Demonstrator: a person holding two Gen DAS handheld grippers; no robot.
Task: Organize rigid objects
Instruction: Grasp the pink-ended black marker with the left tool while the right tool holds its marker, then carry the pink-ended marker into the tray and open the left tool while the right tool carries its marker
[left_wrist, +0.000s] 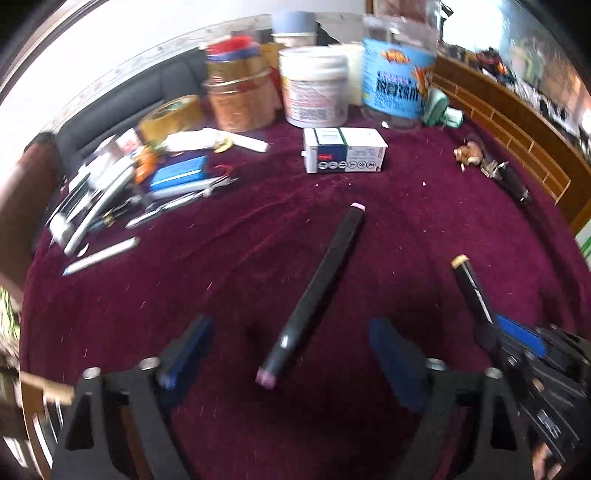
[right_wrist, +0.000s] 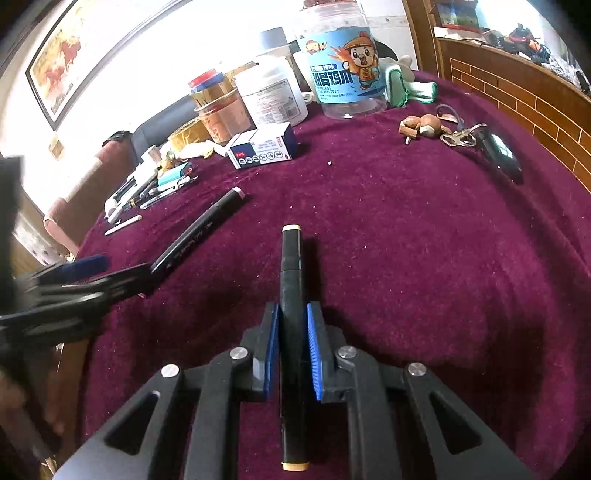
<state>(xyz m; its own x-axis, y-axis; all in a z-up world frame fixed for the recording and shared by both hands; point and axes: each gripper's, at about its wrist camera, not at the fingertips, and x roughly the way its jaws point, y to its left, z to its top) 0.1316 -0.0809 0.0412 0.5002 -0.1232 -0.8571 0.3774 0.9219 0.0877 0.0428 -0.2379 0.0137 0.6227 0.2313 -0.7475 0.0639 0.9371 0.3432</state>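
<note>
The black marker with cream-coloured end caps (right_wrist: 291, 295) is pinched along its barrel between the blue pads of the right hand-held gripper (right_wrist: 291, 332), its far cap pointing away toward the jars and its near cap sticking out behind the pads; whether it is lifted off the cloth or only gripped on it I cannot tell. A second black marker with pink ends (left_wrist: 314, 291) lies flat on the maroon cloth of the desk (left_wrist: 406, 229), just to the left of the first, and the left hand-held gripper (left_wrist: 288, 347) stands spread wide with that marker between its blue pads (left_wrist: 192, 343), neither pad touching the barrel. So the step in hand looks like picking up the two loose markers, one per hand: the right grip is made, the left one is only lined up. The next move, as I judge it, calls for the left pads to sink to the level of the barrel and close squarely across it, since a round barrel can roll on soft velvet if one pad arrives first. Farther out, a heap of pens and small tools (left_wrist: 110, 199) lies at the left edge, a likely place to gather the markers, with a white box (left_wrist: 343, 155), jars (left_wrist: 314, 88) and a bunch of keys (right_wrist: 461, 134) beyond.
</note>
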